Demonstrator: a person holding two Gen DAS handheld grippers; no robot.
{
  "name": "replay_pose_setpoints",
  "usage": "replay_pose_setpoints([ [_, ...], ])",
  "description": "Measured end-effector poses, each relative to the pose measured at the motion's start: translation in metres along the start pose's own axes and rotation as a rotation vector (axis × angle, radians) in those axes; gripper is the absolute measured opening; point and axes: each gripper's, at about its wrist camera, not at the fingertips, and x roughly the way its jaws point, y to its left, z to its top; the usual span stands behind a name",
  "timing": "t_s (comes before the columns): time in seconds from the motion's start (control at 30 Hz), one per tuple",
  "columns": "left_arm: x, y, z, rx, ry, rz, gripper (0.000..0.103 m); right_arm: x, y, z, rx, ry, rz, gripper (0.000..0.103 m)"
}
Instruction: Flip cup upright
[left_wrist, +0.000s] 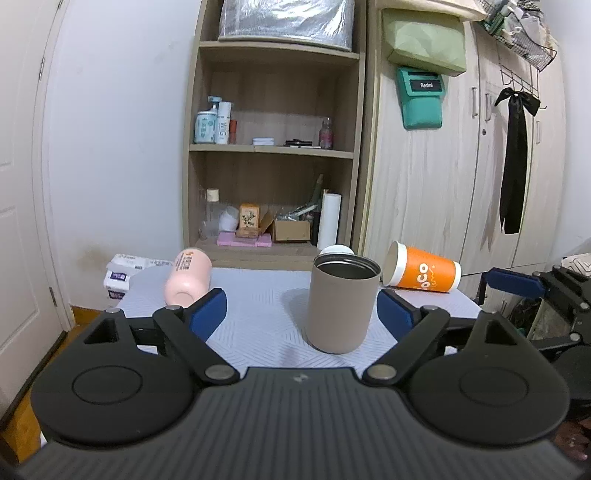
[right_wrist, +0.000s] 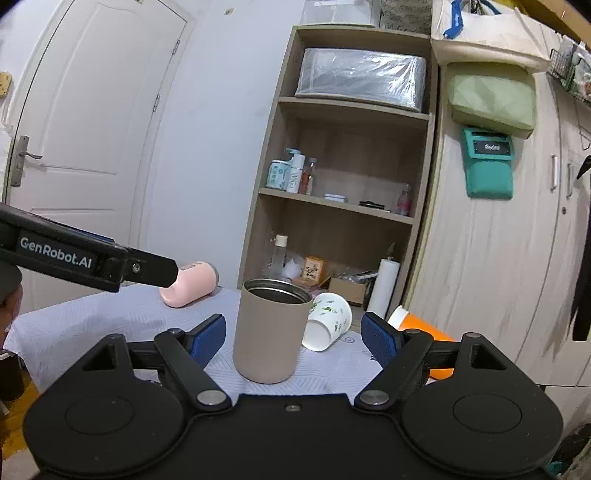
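Cup (left_wrist: 341, 304), taupe body with dark metal interior, stands upright with mouth up on the pale patterned table cover (left_wrist: 258, 306), center of frame in both wrist views. Left gripper (left_wrist: 301, 315) is spread wide, blue pads either side of the cup, neither touching it; the cup sits closer to the right-hand pad. Right gripper (right_wrist: 293, 338) is likewise released, cup between its fingers, slightly nearer the left-hand pad, with clear gaps on both sides. Pink bottle (left_wrist: 188, 278) lies on its side at left of center, base toward the left camera. Orange paper cup (left_wrist: 423, 273) lies on its side right of the taupe cup, white rim facing left. White floral paper cup (right_wrist: 327, 321) lies tipped just behind and right of the taupe cup in the right view; in the left view only its white edge peeks over the cup's rim. Wooden shelf unit (left_wrist: 273, 147) fills upper center behind the table. White door (right_wrist: 88, 147) at upper left in the right view. Right view also shows the left gripper's side entering from the left edge.
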Motion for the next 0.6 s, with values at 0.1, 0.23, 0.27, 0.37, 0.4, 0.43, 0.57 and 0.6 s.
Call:
replay_pose_setpoints([
  [0.1, -0.007, 0.001, 0.001, -0.007, -0.011, -0.004, 0.092, -0.006, -0.001, 0.005, 0.02, 0.001, -0.017, 0.085],
  [0.23, -0.015, 0.0, -0.001, -0.007, -0.013, -0.007, 0.096, -0.011, -0.003, 0.004, 0.059, 0.011, -0.047, 0.085],
  [0.27, -0.016, 0.0, -0.001, -0.01, -0.009, -0.005, 0.097, -0.012, -0.003, 0.003, 0.066, 0.008, -0.064, 0.085],
  [0.37, -0.017, 0.002, -0.003, -0.03, 0.006, -0.003, 0.101, -0.015, -0.002, 0.001, 0.054, 0.005, -0.102, 0.085],
  [0.4, -0.018, 0.002, -0.003, -0.032, 0.011, -0.001, 0.101, -0.016, -0.002, 0.001, 0.051, 0.003, -0.119, 0.085],
  [0.43, -0.018, 0.003, -0.004, -0.032, 0.014, 0.003, 0.102, -0.017, -0.003, 0.001, 0.052, -0.002, -0.127, 0.085],
  [0.57, -0.018, 0.005, -0.005, -0.042, 0.019, 0.019, 0.103, -0.019, -0.007, 0.002, 0.071, -0.005, -0.142, 0.085],
  [0.6, -0.018, 0.005, -0.006, -0.043, 0.021, 0.021, 0.103, -0.019, -0.007, 0.002, 0.074, -0.007, -0.146, 0.086],
])
